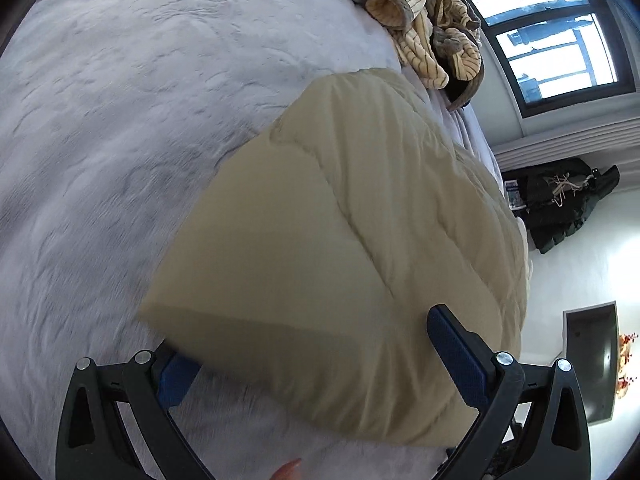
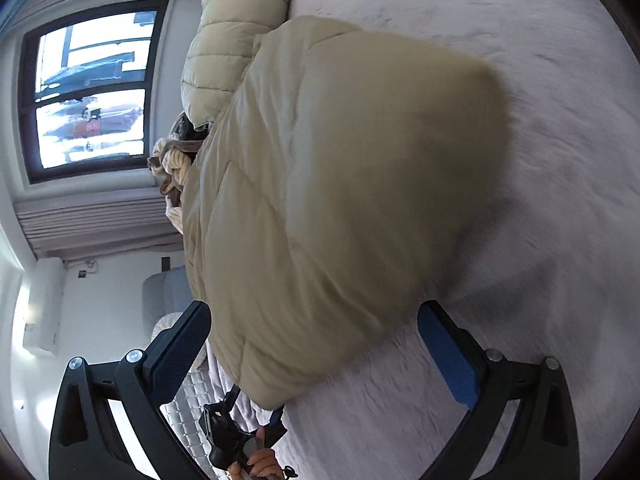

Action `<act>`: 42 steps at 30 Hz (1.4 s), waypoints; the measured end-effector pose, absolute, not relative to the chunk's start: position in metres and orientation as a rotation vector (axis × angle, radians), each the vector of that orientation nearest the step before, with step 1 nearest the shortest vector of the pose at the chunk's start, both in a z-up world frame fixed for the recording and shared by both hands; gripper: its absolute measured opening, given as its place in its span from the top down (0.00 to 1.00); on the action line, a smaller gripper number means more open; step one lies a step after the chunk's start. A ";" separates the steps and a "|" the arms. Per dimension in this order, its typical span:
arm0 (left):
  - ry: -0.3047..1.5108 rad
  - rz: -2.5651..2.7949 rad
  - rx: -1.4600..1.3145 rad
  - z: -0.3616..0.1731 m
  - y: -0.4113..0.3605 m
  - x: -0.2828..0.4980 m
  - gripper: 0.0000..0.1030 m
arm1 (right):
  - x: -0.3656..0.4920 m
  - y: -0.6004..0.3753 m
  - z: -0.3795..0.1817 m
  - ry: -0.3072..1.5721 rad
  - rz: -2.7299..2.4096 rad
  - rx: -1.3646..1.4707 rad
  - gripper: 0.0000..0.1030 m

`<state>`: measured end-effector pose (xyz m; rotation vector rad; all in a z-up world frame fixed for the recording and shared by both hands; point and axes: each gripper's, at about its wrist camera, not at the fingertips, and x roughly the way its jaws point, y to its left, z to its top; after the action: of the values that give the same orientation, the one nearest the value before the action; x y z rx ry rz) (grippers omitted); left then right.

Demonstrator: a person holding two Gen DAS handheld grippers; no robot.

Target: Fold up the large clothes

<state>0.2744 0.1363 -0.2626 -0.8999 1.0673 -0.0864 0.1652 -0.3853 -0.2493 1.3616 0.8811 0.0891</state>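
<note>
- A beige quilted coat (image 1: pixel 360 216) lay folded on the grey bed (image 1: pixel 100 120), near its edge.
- The left hand-held gripper (image 1: pixel 316 356) stood wide, the coat's near corner between its fingers; its left fingertip was hidden under the fabric, so contact was unclear.
- The right hand-held gripper (image 2: pixel 320 344) was also spread wide around the coat's blurred near end, gripping nothing visibly.
- A striped garment (image 1: pixel 432 36) lay bunched at the far edge, partly cut off behind the coat in the right view.
- A window (image 1: pixel 552 32) showed beyond.
</note>
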 end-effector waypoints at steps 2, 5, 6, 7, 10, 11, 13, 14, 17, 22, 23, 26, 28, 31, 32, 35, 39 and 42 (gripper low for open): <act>1.067 -0.081 -0.894 -0.267 0.134 0.281 0.00 | 0.175 -0.384 -0.254 0.876 0.096 1.368 0.00; 1.059 -0.070 -0.895 -0.272 0.132 0.291 0.00 | 0.185 -0.381 -0.263 0.875 0.097 1.386 0.00; 1.055 -0.063 -0.896 -0.273 0.132 0.294 0.00 | 0.187 -0.380 -0.265 0.873 0.094 1.393 0.00; 1.052 -0.057 -0.890 -0.273 0.132 0.297 0.00 | 0.188 -0.379 -0.268 0.869 0.093 1.399 0.00; 1.056 -0.050 -0.854 -0.270 0.130 0.304 0.00 | 0.192 -0.378 -0.271 0.855 0.082 1.418 0.00; 1.057 -0.044 -0.845 -0.268 0.130 0.305 0.00 | 0.193 -0.378 -0.272 0.851 0.082 1.425 0.00; 1.058 -0.024 -0.817 -0.264 0.130 0.306 0.00 | 0.193 -0.377 -0.272 0.850 0.084 1.436 0.00; 1.065 -0.005 -0.797 -0.261 0.130 0.307 0.00 | 0.192 -0.377 -0.272 0.851 0.088 1.441 0.00; 1.084 0.002 -0.781 -0.258 0.131 0.309 0.08 | 0.190 -0.377 -0.272 0.850 0.092 1.461 0.02; 1.076 0.003 -0.651 -0.242 0.127 0.309 0.41 | 0.186 -0.375 -0.275 0.880 0.069 1.486 0.26; 1.071 0.000 -0.607 -0.237 0.123 0.308 0.46 | 0.185 -0.374 -0.276 0.886 0.068 1.496 0.38; 1.060 -0.010 -0.455 -0.220 0.110 0.305 0.59 | 0.180 -0.372 -0.271 0.878 0.087 1.500 0.53; 1.047 -0.026 -0.404 -0.209 0.106 0.300 0.61 | 0.177 -0.371 -0.269 0.867 0.096 1.510 0.57; 1.026 -0.051 -0.376 -0.193 0.105 0.290 0.61 | 0.168 -0.368 -0.261 0.844 0.129 1.520 0.60; 1.022 -0.057 -0.364 -0.188 0.105 0.287 0.61 | 0.165 -0.367 -0.259 0.841 0.137 1.519 0.61; 1.018 -0.075 -0.329 -0.176 0.104 0.270 0.61 | 0.151 -0.364 -0.248 0.851 0.155 1.495 0.61; 1.035 -0.097 -0.301 -0.165 0.106 0.244 0.61 | 0.127 -0.359 -0.241 0.853 0.158 1.503 0.61; 1.055 -0.107 -0.277 -0.158 0.105 0.219 0.61 | 0.102 -0.360 -0.236 0.862 0.153 1.506 0.61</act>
<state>0.2193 0.1047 -0.1584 -0.2774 1.0552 -0.1071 0.1018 -0.3595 -0.2358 1.5062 0.8618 0.1529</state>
